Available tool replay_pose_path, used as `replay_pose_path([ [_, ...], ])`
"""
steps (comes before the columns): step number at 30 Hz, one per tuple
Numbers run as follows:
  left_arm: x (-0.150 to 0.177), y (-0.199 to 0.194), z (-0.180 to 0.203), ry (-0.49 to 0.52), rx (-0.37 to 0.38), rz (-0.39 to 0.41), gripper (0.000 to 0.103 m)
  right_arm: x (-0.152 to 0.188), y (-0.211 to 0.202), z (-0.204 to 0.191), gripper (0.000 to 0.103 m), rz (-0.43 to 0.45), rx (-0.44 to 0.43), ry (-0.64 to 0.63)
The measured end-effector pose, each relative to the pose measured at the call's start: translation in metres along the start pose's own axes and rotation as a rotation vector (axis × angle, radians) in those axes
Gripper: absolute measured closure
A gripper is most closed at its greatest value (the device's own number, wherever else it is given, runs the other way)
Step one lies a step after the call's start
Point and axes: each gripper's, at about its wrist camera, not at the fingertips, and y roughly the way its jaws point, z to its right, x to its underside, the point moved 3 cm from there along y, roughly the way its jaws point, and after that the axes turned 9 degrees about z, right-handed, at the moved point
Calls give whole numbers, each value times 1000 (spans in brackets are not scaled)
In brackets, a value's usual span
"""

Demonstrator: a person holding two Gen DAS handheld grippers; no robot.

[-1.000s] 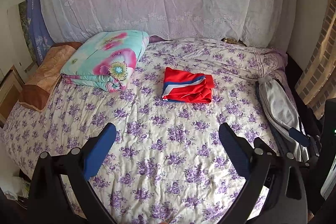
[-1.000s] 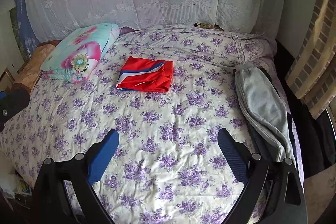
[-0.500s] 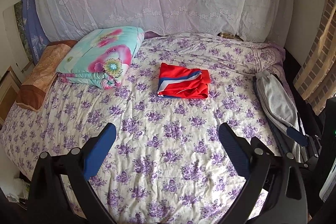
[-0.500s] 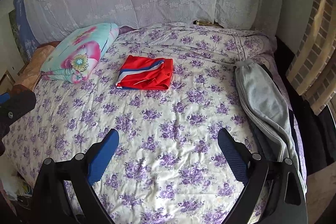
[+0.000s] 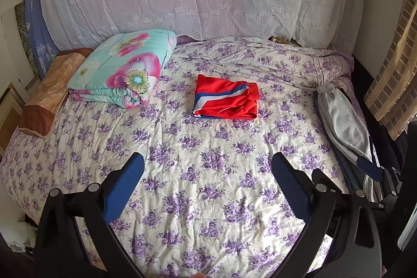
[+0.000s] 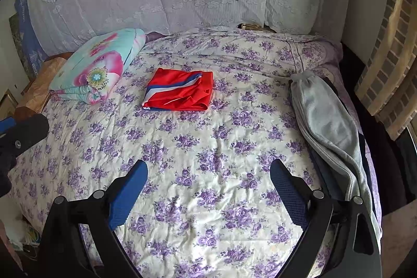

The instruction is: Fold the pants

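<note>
I hold my left tongs (image 5: pixel 207 170) and right tongs (image 6: pixel 208 176) spread wide and empty above the bed (image 6: pixel 208 147), since the grey pants (image 6: pixel 325 127) lie unfolded along its right edge, clear of the folded red shorts (image 6: pixel 179 91) mid-bed.

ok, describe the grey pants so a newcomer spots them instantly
Start at the floral bedspread and go to its right edge. The grey pants lie there in a long strip, over something dark. They are plain pale grey, unlike the folded red shorts mid-bed.
</note>
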Motion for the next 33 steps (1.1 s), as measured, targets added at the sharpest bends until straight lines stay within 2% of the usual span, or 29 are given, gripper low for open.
replay_pose_path([
  [33, 9, 1, -3, 5, 6, -9, 8, 12, -2, -8, 8, -9, 8, 19],
])
